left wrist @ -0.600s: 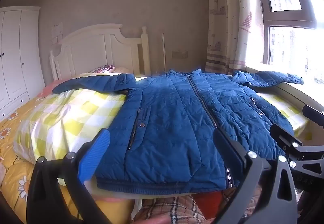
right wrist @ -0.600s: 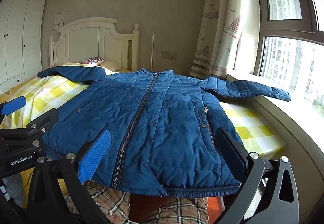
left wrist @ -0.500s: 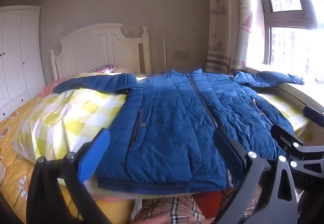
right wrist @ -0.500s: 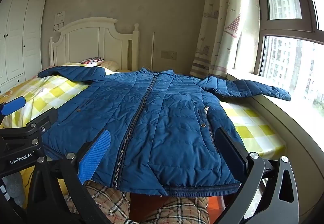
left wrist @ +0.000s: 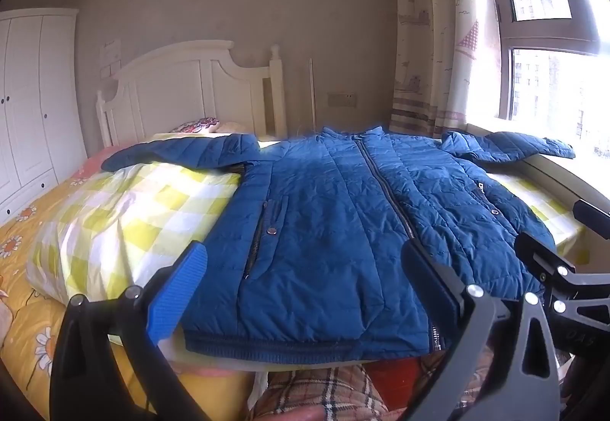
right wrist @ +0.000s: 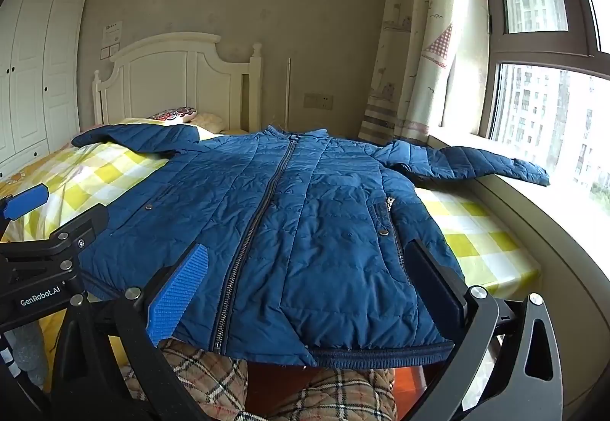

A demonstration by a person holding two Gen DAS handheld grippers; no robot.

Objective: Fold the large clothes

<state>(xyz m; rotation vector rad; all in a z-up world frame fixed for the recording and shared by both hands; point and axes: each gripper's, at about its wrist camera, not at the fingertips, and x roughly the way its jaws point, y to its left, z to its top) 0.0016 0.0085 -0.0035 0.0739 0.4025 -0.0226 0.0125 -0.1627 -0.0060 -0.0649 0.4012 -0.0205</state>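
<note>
A large blue quilted jacket [left wrist: 335, 230] [right wrist: 305, 230] lies flat on the bed, front up and zipped, sleeves spread to both sides. Its hem hangs at the near edge of the bed. My left gripper [left wrist: 305, 268] hovers open over the jacket's lower left part, nothing between its fingers. My right gripper [right wrist: 309, 268] hovers open over the lower right part, likewise holding nothing. Each gripper shows at the edge of the other's view: the right gripper [left wrist: 560, 268], the left gripper [right wrist: 49, 230]. The right sleeve [right wrist: 469, 164] rests on the window sill.
The bed has a yellow-and-white checked cover [left wrist: 126, 207] and a white headboard [right wrist: 179, 82]. A white wardrobe [left wrist: 26, 101] stands at the left, a curtain [right wrist: 415, 40] and window [right wrist: 549, 108] at the right. Plaid-trousered legs [right wrist: 213, 383] are below the hem.
</note>
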